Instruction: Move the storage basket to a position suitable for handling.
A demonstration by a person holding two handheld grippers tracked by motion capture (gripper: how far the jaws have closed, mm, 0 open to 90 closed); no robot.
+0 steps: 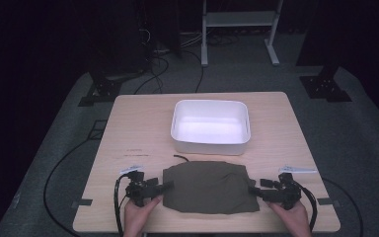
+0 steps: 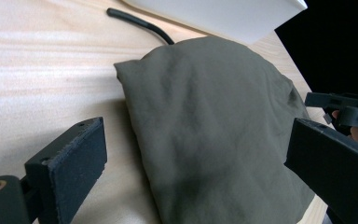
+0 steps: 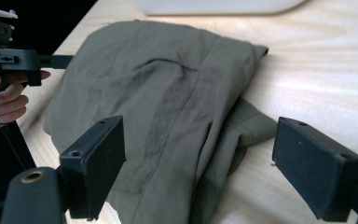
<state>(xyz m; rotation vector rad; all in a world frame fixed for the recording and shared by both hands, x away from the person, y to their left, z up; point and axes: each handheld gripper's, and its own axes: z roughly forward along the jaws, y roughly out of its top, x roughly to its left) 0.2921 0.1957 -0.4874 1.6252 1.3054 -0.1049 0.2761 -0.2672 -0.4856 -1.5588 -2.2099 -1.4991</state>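
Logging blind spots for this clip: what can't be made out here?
- Olive cloth: its underside and folded layers, hidden by its own top in every view.
- Black cord: its far end, hidden under the cloth in the left gripper view.
- White tub: cut off by the top edge in both gripper views.

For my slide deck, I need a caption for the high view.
Two open grippers, left and right, flank a folded olive cloth before a white bin.

A folded cloth (image 1: 207,186) lies on the bench (image 1: 128,128) near its front edge. Behind it stands a tub (image 1: 210,127). The left hand-held gripper (image 1: 167,186) sits at the cloth's left edge, the right hand-held gripper (image 1: 252,190) at its right edge.
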